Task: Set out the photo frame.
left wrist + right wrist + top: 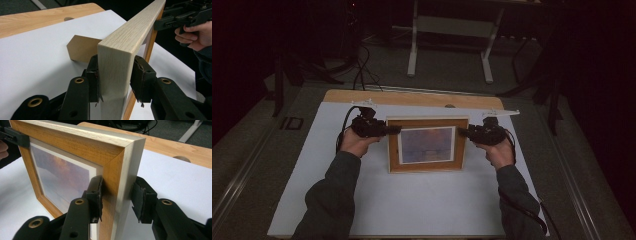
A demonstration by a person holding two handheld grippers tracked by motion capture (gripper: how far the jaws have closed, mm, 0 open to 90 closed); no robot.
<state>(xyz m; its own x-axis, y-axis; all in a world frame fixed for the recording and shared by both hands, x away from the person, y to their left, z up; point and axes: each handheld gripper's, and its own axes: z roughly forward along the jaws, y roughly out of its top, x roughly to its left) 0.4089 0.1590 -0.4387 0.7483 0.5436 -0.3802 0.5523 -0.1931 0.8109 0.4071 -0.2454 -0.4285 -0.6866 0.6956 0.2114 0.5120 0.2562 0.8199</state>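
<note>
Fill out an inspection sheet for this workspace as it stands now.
Surface: white sheet over a wooden table.
Job's things: picture frame stands upright, its brown back stand unfolded behind it.
Clutter: nothing seen.
Grippers: left tool is clamped on one side edge of the frame; right tool brackets the opposite edge, front pad touching, rear pad's contact unclear.
Cables: a black cable loops from the left tool; floor cables lie beyond the table.
Surroundings: dim room, white stand legs behind.
</note>
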